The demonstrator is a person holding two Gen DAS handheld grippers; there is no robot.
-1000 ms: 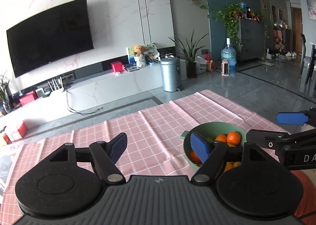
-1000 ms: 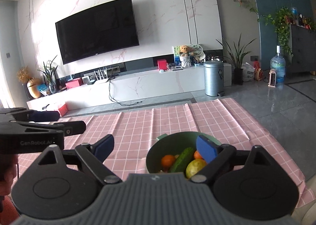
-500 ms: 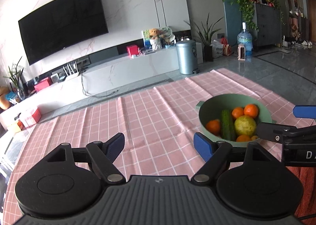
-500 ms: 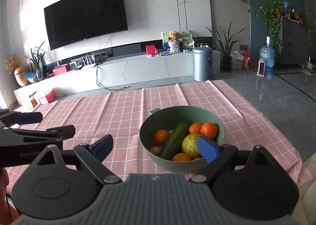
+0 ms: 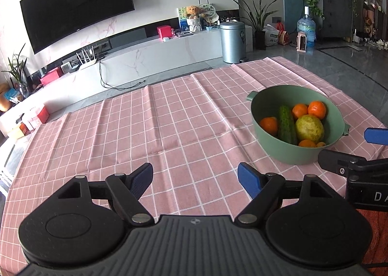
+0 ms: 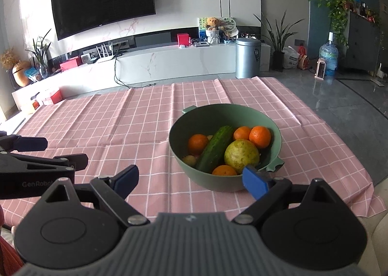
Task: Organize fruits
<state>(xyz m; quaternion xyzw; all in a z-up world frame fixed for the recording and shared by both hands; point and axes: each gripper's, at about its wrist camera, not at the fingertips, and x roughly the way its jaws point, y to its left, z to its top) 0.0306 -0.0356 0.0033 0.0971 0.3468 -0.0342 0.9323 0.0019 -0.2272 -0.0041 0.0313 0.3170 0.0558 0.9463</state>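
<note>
A green bowl (image 5: pixel 271 145) (image 6: pixel 184 166) stands on the pink checked tablecloth (image 5: pixel 169 125) (image 6: pixel 121 120). It holds several oranges (image 6: pixel 260 136), a cucumber (image 6: pixel 214 148) (image 5: pixel 286 122), a yellow-green round fruit (image 6: pixel 241 155) (image 5: pixel 310 128) and a small pale fruit. My left gripper (image 5: pixel 195 180) is open and empty, above the cloth to the left of the bowl. My right gripper (image 6: pixel 190 180) is open and empty, just in front of the bowl's near rim. Each gripper shows at the edge of the other's view.
The table's right edge and front right corner (image 6: pixel 373 203) lie close to the bowl. Beyond the table are a grey floor, a white TV bench (image 6: pixel 155 65), a metal bin (image 6: pixel 247 57) and plants.
Both grippers have risen and tilted down, so the bowl's contents now show fully. The bowl and fruit have not moved. Both jaws stay open.
</note>
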